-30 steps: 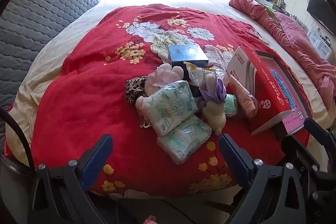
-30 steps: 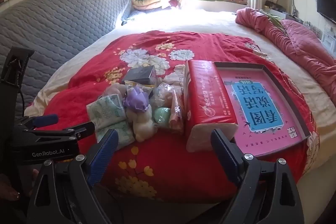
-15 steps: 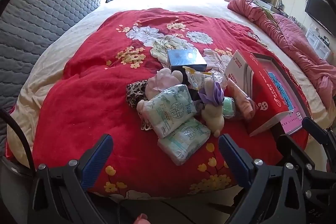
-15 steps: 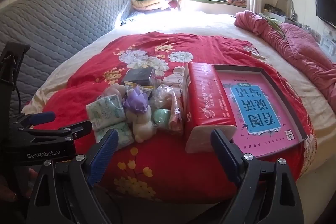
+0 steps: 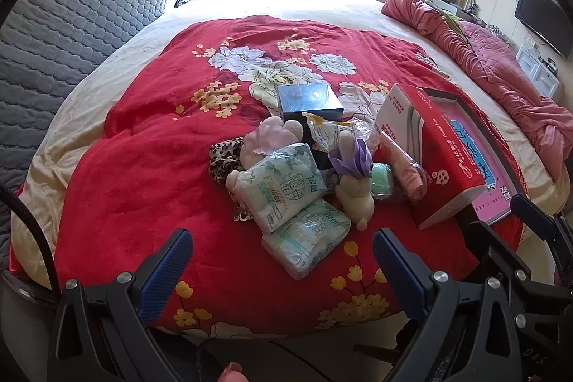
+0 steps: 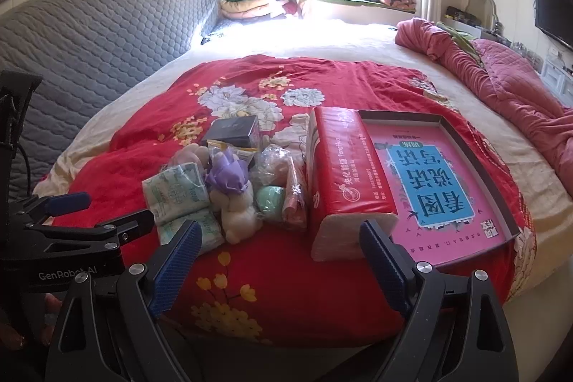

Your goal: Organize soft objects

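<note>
Pile of soft items sits mid-bed on a red floral blanket (image 5: 143, 174). Nearest: two pale green tissue packs (image 5: 283, 188), one overlapping the other (image 5: 308, 238). Just right of them a cream plush toy (image 5: 354, 196) with a purple bow (image 5: 351, 160), then a mint green ball (image 5: 381, 179) and a pink wrapped roll (image 5: 401, 163), all touching. Behind the packs a pale purple plush (image 5: 272, 138); a leopard-print cloth (image 5: 224, 156) pokes out on the left. Crinkly snack bag (image 5: 326, 131) and a dark blue box (image 5: 308, 99) sit at the far side of the pile. Right of the pile a red tissue brick (image 6: 343, 174) lies against a grey tray holding a pink book (image 6: 429, 181).

Left hand-held gripper (image 5: 279, 260) hovers at the near bed edge, fingers spread wide, nothing between them. Right hand-held gripper (image 6: 279, 253) likewise wide apart and empty, near the red brick's end. Grey quilted headboard (image 6: 89, 34) left, pink quilt (image 6: 501, 85) far right.
</note>
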### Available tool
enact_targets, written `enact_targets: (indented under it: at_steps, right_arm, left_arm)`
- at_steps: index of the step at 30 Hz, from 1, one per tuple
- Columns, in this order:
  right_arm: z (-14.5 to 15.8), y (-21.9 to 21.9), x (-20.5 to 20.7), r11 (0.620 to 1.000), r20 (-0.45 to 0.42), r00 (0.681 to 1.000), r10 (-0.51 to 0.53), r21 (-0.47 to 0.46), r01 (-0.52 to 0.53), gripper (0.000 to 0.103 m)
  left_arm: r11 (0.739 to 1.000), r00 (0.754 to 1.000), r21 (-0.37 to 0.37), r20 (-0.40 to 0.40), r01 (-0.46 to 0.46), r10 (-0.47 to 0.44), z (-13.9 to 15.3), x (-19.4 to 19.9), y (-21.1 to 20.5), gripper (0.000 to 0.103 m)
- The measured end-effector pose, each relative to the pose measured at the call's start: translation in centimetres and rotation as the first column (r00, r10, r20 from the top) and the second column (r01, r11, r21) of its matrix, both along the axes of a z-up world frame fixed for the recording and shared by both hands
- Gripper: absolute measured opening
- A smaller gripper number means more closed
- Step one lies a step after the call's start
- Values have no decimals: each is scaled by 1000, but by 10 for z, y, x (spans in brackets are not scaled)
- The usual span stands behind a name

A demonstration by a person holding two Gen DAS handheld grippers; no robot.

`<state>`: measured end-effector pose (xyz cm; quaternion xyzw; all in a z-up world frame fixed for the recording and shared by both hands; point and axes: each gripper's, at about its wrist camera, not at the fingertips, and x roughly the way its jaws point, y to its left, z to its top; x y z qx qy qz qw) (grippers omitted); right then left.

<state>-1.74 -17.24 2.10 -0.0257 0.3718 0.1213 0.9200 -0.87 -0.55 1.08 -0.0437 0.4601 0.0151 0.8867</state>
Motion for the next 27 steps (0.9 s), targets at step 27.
enact_targets:
  at_steps: [27]
  right_arm:
    - [-2, -3, 0, 1000, -2, 1000, -7, 1, 7, 90]
  left_arm:
    - [1000, 1000, -10, -1, 16, -16, -1, 1, -2, 101]
